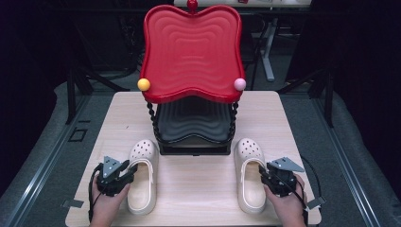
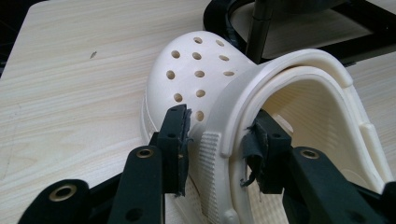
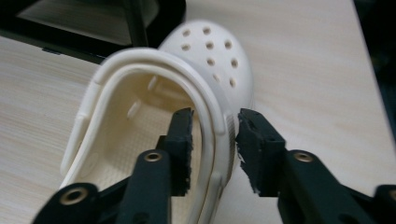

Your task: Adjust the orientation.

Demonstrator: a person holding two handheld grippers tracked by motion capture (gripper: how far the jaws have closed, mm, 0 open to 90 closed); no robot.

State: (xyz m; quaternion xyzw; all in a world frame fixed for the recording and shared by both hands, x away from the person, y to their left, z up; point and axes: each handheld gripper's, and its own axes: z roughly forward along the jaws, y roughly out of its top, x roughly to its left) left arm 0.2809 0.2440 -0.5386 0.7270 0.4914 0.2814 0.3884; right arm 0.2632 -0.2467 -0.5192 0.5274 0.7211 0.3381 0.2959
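Observation:
Two cream clogs with holed toes lie on the wooden table, toes pointing away from me. My left gripper (image 1: 128,169) sits at the outer side of the left clog (image 1: 143,175). In the left gripper view its jaws (image 2: 218,137) straddle that clog's (image 2: 196,79) side wall and strap, with one pad outside, one inside, and both touching. My right gripper (image 1: 263,170) is at the right clog (image 1: 249,170). In the right gripper view its jaws (image 3: 215,135) stand open around that clog's (image 3: 210,51) rim, with small gaps at the pads.
A two-tier stand sits at the table's middle back, with a black lower tray (image 1: 194,124) and a big red top tray (image 1: 191,52) carrying a yellow ball (image 1: 143,84) and a pink ball (image 1: 239,84). The table's front edge (image 1: 189,222) runs just below the clogs' heels.

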